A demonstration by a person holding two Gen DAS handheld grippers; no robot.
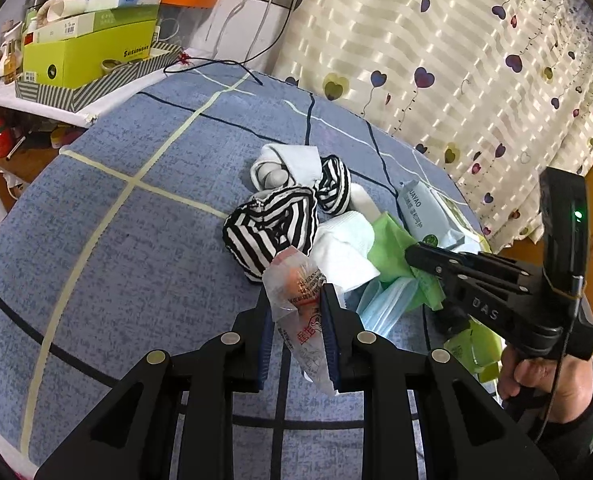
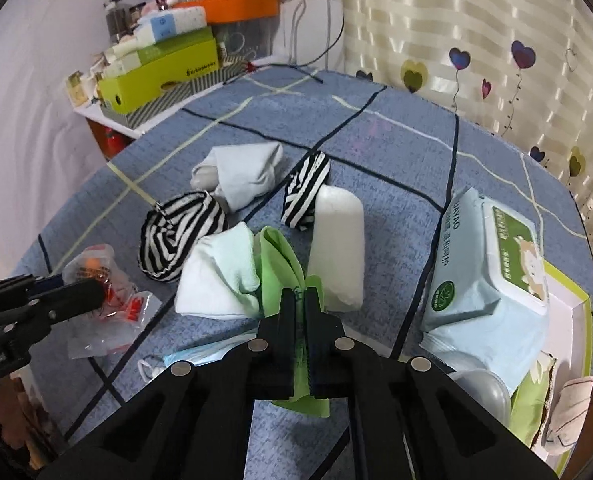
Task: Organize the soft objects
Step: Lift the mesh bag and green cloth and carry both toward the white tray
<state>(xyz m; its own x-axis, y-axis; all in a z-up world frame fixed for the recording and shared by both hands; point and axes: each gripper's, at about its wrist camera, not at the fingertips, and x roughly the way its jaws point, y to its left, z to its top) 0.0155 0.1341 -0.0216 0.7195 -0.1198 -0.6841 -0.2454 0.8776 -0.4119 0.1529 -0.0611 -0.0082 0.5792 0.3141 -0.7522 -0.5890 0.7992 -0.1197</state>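
Covering most of both views, the blue checked bedspread point(image 2: 396, 152) carries the whole pile of soft items. Largest of these is the wet-wipe pack point(image 2: 484, 276), lying at the right edge partly on a green-rimmed box point(image 2: 572, 308); judged heavy and floppy, it is best taken at one end. Near the middle stand the white roll point(image 2: 338, 248), two striped sock bundles point(image 2: 180, 232) and a white sock bundle point(image 2: 236, 176), all light, compressible and easy to pinch at a fold. The green cloth point(image 2: 280, 268) lies between the pale sock point(image 2: 216, 276) and the white roll, touching both. The right gripper point(image 2: 301, 300) has its jaws pressed together on a fold of this cloth; thin fabric drapes, so expect it to trail over a face mask point(image 2: 200, 354) just beside. The left gripper point(image 1: 298, 308) pinches a clear plastic packet point(image 1: 296, 280) with orange contents; the film is slippery, so grip well inside its edge
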